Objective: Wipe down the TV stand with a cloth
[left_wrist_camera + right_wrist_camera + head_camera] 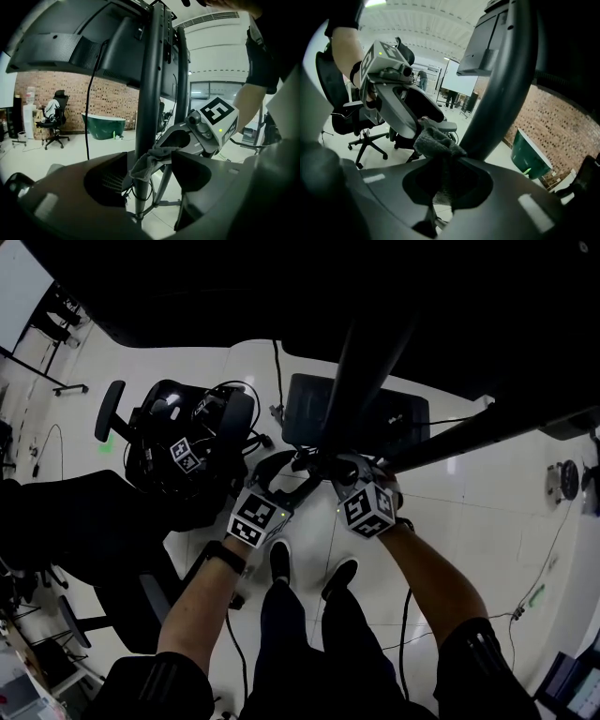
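Note:
The TV stand's dark pole (367, 371) rises from its flat base (309, 413) to the screen's back (70, 42). A grey cloth (437, 140) is bunched between the jaws of my right gripper (440, 187), which is shut on it and presses it against the pole (501, 89). In the left gripper view the same cloth (151, 161) hangs from the right gripper's tip beside the pole (151, 108). My left gripper (149, 180) stands open, its jaws wide apart to either side of the pole and cloth. From above, both grippers (286, 470) (330, 467) meet at the pole's foot.
A black office chair (183, 442) piled with gear stands left of the stand. Cables (277, 371) run across the white floor. A green tub (104, 126) and a seated person (50, 111) are far off by a brick wall. My shoes (309, 573) are just behind the grippers.

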`<move>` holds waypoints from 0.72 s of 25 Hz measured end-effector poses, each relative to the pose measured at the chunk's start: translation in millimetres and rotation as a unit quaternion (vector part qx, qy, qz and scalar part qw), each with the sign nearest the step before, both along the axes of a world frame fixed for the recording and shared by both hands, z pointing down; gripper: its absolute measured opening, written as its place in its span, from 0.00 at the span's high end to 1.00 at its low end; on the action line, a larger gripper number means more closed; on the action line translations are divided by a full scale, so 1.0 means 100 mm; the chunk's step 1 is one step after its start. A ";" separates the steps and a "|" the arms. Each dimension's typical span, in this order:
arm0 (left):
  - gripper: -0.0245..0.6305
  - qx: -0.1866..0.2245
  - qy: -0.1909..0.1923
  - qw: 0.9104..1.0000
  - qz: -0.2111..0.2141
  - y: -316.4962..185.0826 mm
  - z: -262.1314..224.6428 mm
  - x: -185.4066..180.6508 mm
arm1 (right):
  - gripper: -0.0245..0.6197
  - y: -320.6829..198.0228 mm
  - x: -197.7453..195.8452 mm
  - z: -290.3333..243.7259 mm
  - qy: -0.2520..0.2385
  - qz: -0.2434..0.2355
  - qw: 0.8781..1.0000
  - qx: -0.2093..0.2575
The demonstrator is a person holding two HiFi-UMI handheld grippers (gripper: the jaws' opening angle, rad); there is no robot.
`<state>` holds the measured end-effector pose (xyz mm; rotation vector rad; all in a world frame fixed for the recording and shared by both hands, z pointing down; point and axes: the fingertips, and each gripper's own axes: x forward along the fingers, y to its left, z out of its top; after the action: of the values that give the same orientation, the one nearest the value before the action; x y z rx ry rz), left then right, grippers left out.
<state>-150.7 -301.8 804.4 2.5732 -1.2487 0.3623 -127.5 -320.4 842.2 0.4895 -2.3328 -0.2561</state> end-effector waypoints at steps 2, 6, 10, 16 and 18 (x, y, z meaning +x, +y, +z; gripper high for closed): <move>0.47 -0.017 0.004 1.000 0.002 -0.01 0.22 0.02 | 0.90 0.00 -0.02 0.21 0.004 0.005 1.000 -0.010; 0.46 -0.042 0.003 0.999 0.004 -0.02 0.62 0.02 | 0.90 0.00 -0.04 0.59 0.011 0.023 0.999 -0.031; 0.46 -0.065 0.008 0.998 -0.001 -0.02 0.93 0.03 | 0.90 0.00 -0.04 0.92 0.035 0.015 0.999 -0.032; 0.46 -0.089 0.000 0.996 -0.008 -0.01 1.28 0.03 | 0.90 0.00 0.00 1.33 0.061 0.014 0.997 -0.039; 0.46 -0.092 -0.004 0.996 -0.006 -0.01 1.34 0.05 | 0.90 0.00 0.03 1.42 0.069 0.014 0.997 -0.041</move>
<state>-145.8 -302.9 938.9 2.4108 -1.1733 0.4623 -125.0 -320.4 984.2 0.4505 -2.1917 -0.1740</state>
